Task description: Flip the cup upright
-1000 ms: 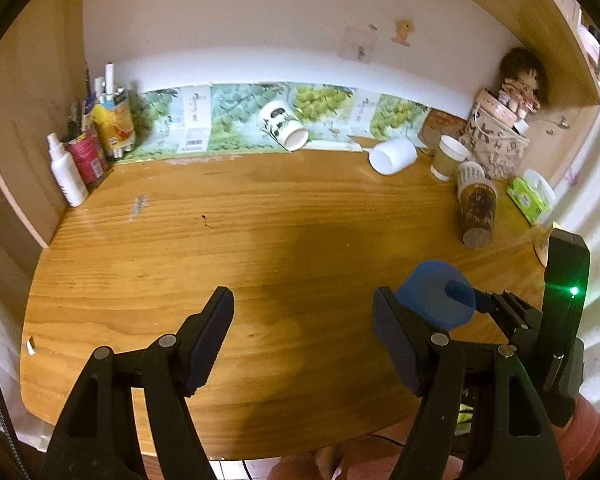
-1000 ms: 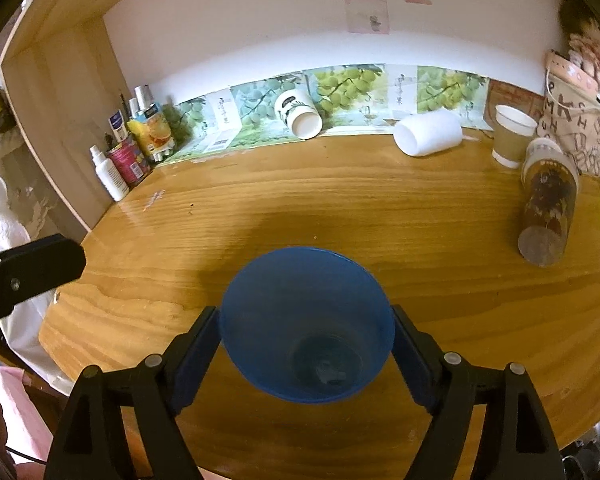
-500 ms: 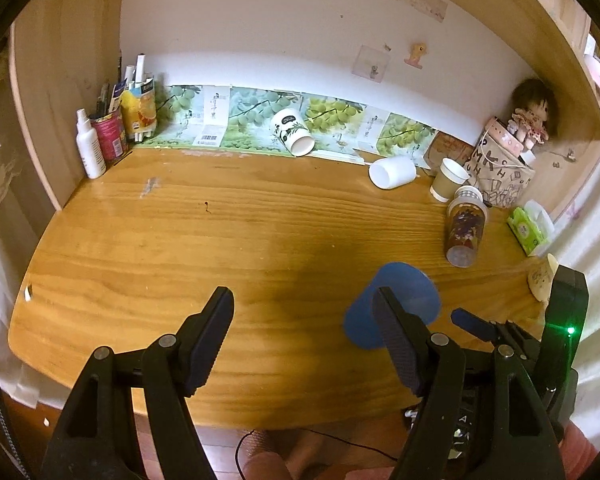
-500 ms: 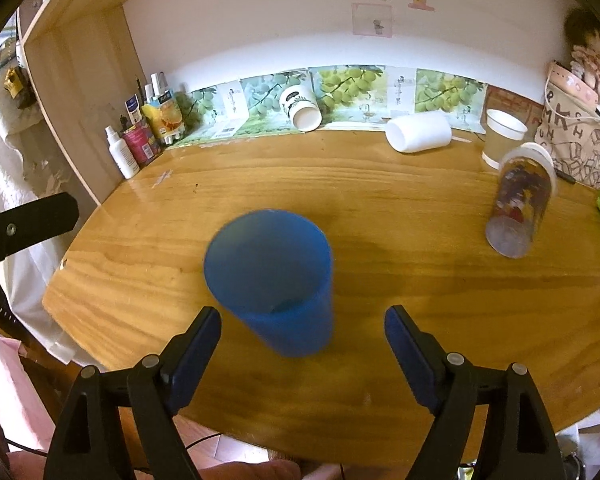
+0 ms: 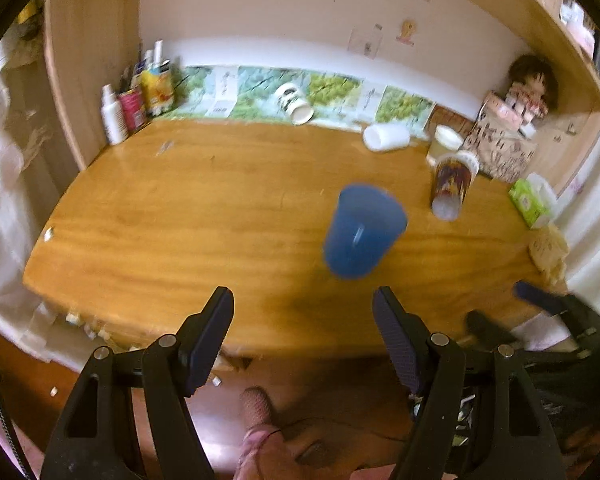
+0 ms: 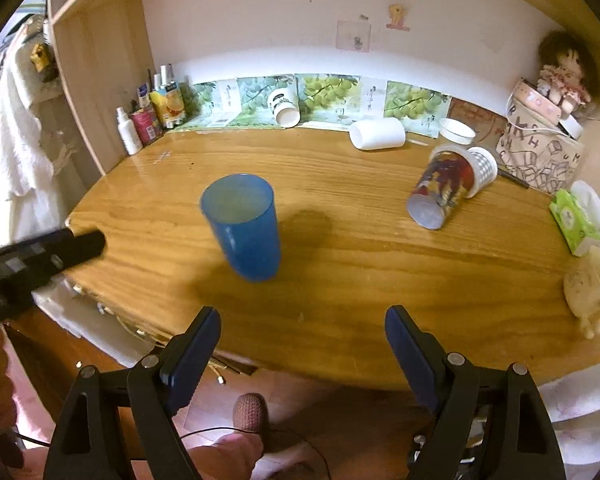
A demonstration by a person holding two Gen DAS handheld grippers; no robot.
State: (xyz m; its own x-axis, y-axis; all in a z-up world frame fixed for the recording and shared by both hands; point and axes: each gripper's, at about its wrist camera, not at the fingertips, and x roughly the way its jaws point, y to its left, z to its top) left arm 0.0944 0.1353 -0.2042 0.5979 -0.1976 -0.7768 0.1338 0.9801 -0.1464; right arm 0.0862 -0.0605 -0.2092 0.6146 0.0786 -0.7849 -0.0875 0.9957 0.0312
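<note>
The blue plastic cup stands upright, mouth up, on the wooden desk; it also shows in the left wrist view. My right gripper is open and empty, drawn back past the desk's near edge, clear of the cup. My left gripper is open and empty, also back over the near edge. The right gripper's fingers show at the right of the left wrist view.
A printed tumbler lies on its side to the right. A white cup and a patterned mug lie tipped at the back. Bottles and cans stand back left; a bag with a doll and a tissue pack at right.
The right gripper held the blue cup, let it go standing upright on the desk, and pulled back. Both grippers have moved back away from the desk.
</note>
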